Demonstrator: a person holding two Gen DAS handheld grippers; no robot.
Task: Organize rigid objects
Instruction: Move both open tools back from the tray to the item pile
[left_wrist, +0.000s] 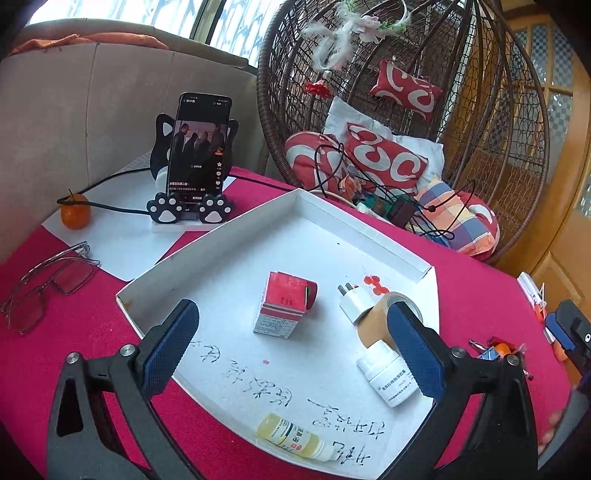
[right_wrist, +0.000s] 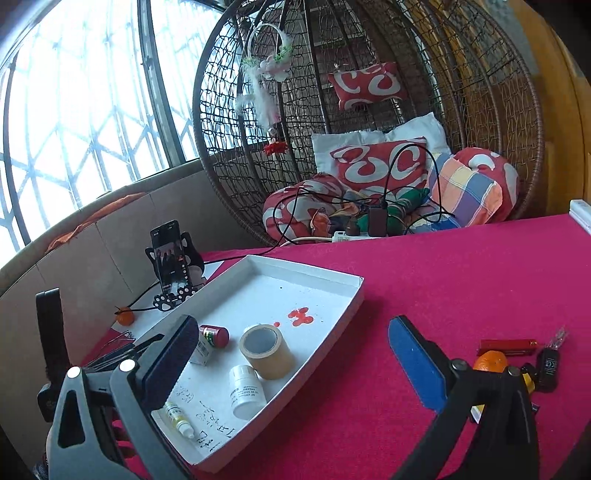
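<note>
A white cardboard tray (left_wrist: 354, 221) (right_wrist: 306, 269) lies on the red tablecloth. In it are a red-and-white box (left_wrist: 284, 306), a white plug adapter (left_wrist: 352, 302), a roll of tan tape (left_wrist: 380, 321) (right_wrist: 266, 349), a white pill bottle (left_wrist: 388, 373) (right_wrist: 245, 389) and a yellow dropper bottle (left_wrist: 291, 439) (right_wrist: 179, 419). My left gripper (left_wrist: 295, 347) hovers open and empty over the tray's near part. My right gripper (right_wrist: 295, 362) is open and empty above the tray's right edge. A red lighter (right_wrist: 508, 347), an orange (right_wrist: 489, 360) and a black charger (right_wrist: 548, 367) lie on the cloth at right.
A phone on a cat-paw stand (left_wrist: 197, 158), a small orange (left_wrist: 75, 214) and glasses (left_wrist: 48, 280) sit left of the tray. A wicker hanging chair (right_wrist: 369, 110) with cushions and cables stands behind the table. A cardboard wall (left_wrist: 74, 118) lines the left.
</note>
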